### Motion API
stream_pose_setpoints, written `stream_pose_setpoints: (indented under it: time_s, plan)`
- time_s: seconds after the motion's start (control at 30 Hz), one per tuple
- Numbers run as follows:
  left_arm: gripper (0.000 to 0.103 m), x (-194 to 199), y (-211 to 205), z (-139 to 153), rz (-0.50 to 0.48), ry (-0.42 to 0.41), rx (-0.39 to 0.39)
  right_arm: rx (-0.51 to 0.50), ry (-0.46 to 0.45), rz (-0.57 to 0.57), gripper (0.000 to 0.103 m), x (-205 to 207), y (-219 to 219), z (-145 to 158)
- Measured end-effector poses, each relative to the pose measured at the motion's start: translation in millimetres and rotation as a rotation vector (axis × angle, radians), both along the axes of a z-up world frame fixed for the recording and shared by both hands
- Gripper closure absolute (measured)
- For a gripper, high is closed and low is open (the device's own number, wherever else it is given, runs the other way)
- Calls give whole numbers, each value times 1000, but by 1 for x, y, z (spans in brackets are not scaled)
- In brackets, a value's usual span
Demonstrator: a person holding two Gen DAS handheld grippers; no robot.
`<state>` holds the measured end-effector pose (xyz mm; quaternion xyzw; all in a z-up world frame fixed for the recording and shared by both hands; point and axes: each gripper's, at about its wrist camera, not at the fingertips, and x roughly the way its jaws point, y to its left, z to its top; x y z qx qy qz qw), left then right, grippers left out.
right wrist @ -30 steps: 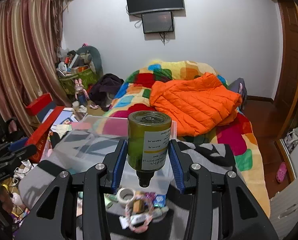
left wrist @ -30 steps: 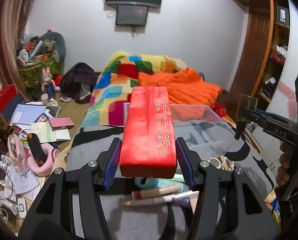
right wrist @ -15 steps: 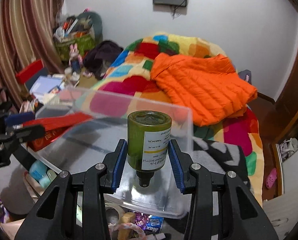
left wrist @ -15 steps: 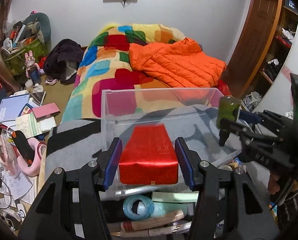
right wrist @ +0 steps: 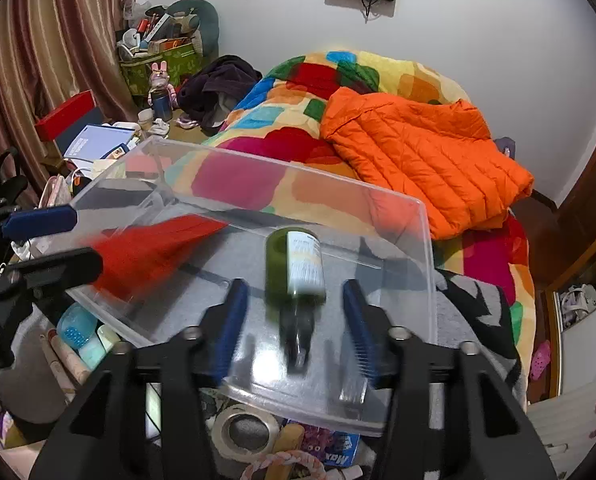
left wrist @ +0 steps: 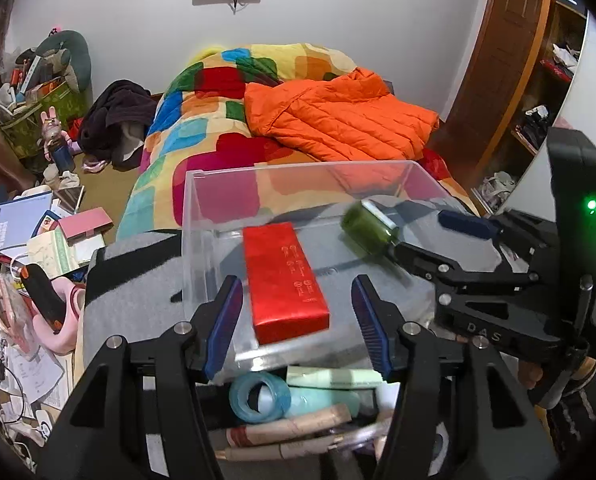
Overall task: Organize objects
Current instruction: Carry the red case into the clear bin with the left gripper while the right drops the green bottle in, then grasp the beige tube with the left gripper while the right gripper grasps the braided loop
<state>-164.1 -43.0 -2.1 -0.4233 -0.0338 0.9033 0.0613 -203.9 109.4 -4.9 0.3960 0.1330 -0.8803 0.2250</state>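
Waiting below both pairs of jaws, a tape roll (right wrist: 245,431), tubes (left wrist: 294,426) and packets are not yet sorted. Between the spread left gripper (left wrist: 298,320) jaws, untouched, a red pouch (left wrist: 284,280) lies in the clear plastic bin (left wrist: 298,170). Beyond, the right gripper (right wrist: 294,320) jaws are opening, the green bottle (right wrist: 296,266) loose between them in the bin.

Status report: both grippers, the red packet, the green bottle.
Left gripper open, red packet released in clear bin. Right gripper opening, green bottle loose between jaws. Nothing blocking.
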Motion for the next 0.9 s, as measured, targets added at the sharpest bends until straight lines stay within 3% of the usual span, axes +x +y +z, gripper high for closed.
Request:
stream_pose_setpoints:
  time_s: [0.1, 0.27, 0.4, 0.47, 0.67, 0.9]
  plan:
    - [43, 9, 1, 6, 14, 30, -24, -4, 53, -7, 36, 11, 3, 10]
    - [22, 35, 2, 22, 46, 103, -44, -25, 117, -17, 32, 34, 15, 29]
    - [8, 60, 7, 34, 69, 164, -92, -82, 131, -44, 19, 50, 34, 43]
    - [6, 73, 10, 35, 72, 185, -92, -98, 135, -53, 19, 58, 43, 46]
    - [6, 93, 32, 16, 8, 146, -81, -75, 137, -89, 19, 73, 64, 37]
    - [6, 110, 56, -16, -61, 75, -57, -97, 31, -99, 19, 83, 87, 2]
